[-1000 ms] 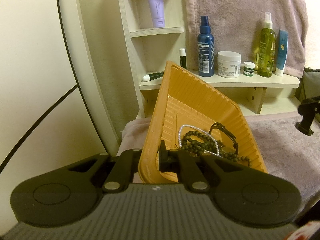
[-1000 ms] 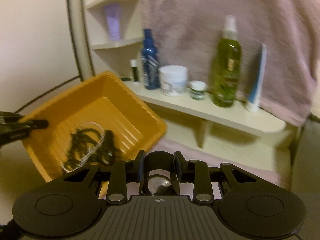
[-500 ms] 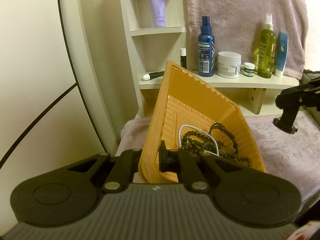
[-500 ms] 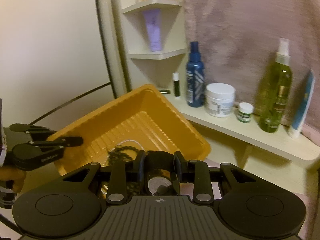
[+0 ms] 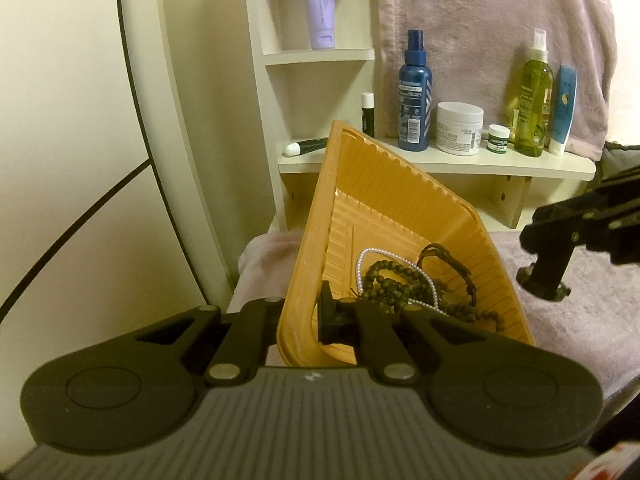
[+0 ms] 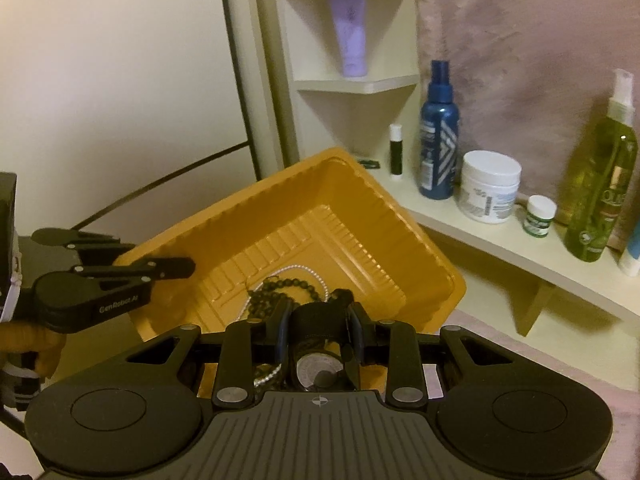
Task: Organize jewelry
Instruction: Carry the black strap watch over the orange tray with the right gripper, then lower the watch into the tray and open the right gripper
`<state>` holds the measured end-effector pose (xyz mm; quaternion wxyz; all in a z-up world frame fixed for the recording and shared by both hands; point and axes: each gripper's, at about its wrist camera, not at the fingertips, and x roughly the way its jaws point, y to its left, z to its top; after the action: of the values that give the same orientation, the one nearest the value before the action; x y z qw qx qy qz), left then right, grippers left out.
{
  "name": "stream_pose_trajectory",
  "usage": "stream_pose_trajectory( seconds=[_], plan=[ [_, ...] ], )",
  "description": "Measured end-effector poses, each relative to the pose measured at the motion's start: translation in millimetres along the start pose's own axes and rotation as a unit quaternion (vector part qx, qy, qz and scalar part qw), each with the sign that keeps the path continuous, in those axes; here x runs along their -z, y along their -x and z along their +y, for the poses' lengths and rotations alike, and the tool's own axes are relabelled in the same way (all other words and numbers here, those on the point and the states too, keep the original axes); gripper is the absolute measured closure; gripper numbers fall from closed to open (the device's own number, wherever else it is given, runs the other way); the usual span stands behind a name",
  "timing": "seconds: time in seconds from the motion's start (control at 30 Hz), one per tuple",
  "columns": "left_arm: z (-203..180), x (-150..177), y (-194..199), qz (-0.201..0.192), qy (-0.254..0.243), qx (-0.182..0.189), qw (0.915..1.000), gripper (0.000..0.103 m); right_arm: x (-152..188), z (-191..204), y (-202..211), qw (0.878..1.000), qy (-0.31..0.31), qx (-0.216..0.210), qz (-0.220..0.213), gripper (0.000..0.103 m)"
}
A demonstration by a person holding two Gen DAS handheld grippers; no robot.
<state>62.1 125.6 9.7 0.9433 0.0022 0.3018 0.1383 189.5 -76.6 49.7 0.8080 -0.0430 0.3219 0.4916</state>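
Observation:
An orange ribbed tray [image 5: 400,204] [image 6: 360,216] is held tilted above the pink cloth. My left gripper [image 5: 308,312] is shut on the tray's near left rim; it also shows in the right wrist view [image 6: 176,268]. In the tray lie a dark bead bracelet [image 5: 396,284] [image 6: 280,284], a white pearl strand [image 5: 360,268] [image 6: 308,268] and a black cord bracelet [image 5: 452,260]. My right gripper [image 6: 320,320] is shut on a black watch with a round silver face [image 6: 318,368], held over the tray's near edge. It also shows at the right of the left wrist view [image 5: 544,276].
A cream shelf [image 5: 460,164] behind the tray carries a blue spray bottle [image 5: 414,92], a white cream jar [image 5: 459,128], a small green-labelled pot [image 5: 499,139], a green spray bottle [image 5: 534,96] and a blue tube [image 5: 563,110]. A lilac tube [image 5: 318,4] stands on an upper shelf. Pink cloth [image 5: 580,320] covers the surface.
My right gripper has swung left and come in over the tray with the watch in it. My left gripper and the tilted tray have stayed in place.

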Motion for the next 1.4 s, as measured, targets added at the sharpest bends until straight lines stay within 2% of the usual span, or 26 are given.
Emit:
stream_pose_trajectory(
  seconds=[0.6, 1.17, 1.23, 1.37, 1.4],
  plan=[
    [27.9, 8.6, -16.2, 0.021, 0.047, 0.032, 0.9981, 0.098, 8.8, 20.0, -41.2, 0.998, 0.014, -0.007, 0.058, 0.072],
    [61.2, 27.1, -34.9, 0.042, 0.104, 0.063, 0.9917, 0.093, -4.3, 21.2, -55.9, 0.997, 0.022, -0.006, 0.075, 0.072],
    [63.2, 28.0, -36.9, 0.045, 0.109, 0.064, 0.991, 0.091, -5.3, 21.1, -56.8, 0.997, 0.023, -0.005, 0.076, 0.072],
    [68.5, 30.5, -37.3, 0.041, 0.118, 0.055, 0.9906, 0.079, -8.8, 20.8, -59.3, 0.997, 0.023, -0.005, 0.074, 0.072],
    [70.9, 30.8, -36.8, 0.039, 0.12, 0.054, 0.9906, 0.078, -10.3, 21.2, -59.7, 0.997, 0.023, -0.005, 0.071, 0.072]
  ],
)
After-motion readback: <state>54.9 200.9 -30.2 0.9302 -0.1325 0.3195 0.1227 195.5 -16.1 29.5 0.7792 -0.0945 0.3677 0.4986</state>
